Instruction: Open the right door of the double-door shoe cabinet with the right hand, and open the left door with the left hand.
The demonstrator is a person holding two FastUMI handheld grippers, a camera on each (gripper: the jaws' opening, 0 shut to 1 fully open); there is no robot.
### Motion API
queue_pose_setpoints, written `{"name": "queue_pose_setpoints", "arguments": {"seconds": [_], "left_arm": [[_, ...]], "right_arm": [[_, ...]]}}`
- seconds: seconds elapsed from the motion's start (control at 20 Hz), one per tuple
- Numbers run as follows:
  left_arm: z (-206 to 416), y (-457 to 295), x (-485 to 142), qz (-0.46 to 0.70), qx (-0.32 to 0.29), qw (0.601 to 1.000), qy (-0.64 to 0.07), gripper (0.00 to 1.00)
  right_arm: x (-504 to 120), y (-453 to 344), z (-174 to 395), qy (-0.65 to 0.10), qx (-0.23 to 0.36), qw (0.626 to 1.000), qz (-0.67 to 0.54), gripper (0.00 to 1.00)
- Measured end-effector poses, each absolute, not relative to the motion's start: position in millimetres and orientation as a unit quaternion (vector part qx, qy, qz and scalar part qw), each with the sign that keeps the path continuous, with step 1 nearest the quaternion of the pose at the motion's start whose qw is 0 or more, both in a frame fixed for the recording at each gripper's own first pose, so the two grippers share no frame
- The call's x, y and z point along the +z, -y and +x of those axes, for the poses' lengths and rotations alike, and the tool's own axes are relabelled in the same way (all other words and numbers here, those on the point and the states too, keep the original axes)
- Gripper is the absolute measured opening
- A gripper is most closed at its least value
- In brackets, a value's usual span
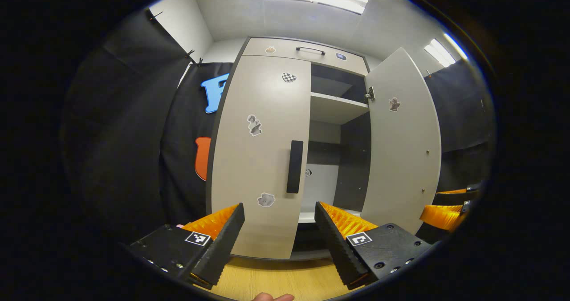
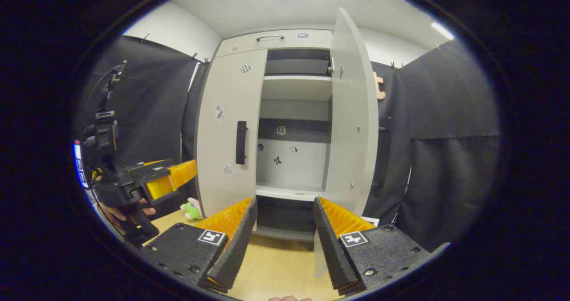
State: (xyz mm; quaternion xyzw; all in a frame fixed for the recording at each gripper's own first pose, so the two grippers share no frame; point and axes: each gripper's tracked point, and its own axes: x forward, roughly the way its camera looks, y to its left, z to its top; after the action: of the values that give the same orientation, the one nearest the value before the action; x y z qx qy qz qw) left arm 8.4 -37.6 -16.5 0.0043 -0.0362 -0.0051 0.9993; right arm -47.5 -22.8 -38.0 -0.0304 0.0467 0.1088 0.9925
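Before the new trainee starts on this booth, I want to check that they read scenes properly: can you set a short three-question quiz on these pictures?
1. True or false: the pale grey right cabinet door stands open.
2. Which door bears the black vertical bar handle? A: the shut left cabinet door; B: the right one.
3. Fill in: the left gripper has its jaws ____, holding nothing.

Key: 1 true. 2 A. 3 open. The right gripper is also open and empty.
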Motion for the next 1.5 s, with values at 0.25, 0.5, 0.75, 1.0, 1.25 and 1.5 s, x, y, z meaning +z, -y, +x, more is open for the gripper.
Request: {"name": "queue_pose_setpoints", "arguments": {"seconds": [0.25, 0.5, 0.75, 1.0, 1.25, 1.5], "left_arm": [[91, 43, -8, 0.023, -0.007, 0.999, 0.028, 0.95], [158, 45, -8, 0.014, -0.004, 1.0, 0.013, 0.95], [190, 45, -7, 0.027, 0.01, 1.0, 0.004, 0.95], [201, 43, -8, 0.039, 0.019, 0.999, -0.005, 0.95], [201, 42, -8, 0.043, 0.024, 0.999, -0.007, 0.93], [198, 39, -8, 0.028, 0.02, 0.999, -0.004, 0.71]], "right_arm": [[-51, 30, -55, -0.062, 0.119, 0.991, -0.015, 0.79], [-50, 61, -58, -0.055, 0.084, 0.995, -0.007, 0.79], [-55, 80, -54, -0.064, 0.063, 0.996, 0.016, 0.79], [-59, 85, -45, -0.069, 0.059, 0.995, 0.035, 0.83], [-58, 87, -39, -0.066, 0.055, 0.996, 0.036, 0.79], [-60, 85, -37, -0.067, 0.058, 0.996, 0.032, 0.83]]}}
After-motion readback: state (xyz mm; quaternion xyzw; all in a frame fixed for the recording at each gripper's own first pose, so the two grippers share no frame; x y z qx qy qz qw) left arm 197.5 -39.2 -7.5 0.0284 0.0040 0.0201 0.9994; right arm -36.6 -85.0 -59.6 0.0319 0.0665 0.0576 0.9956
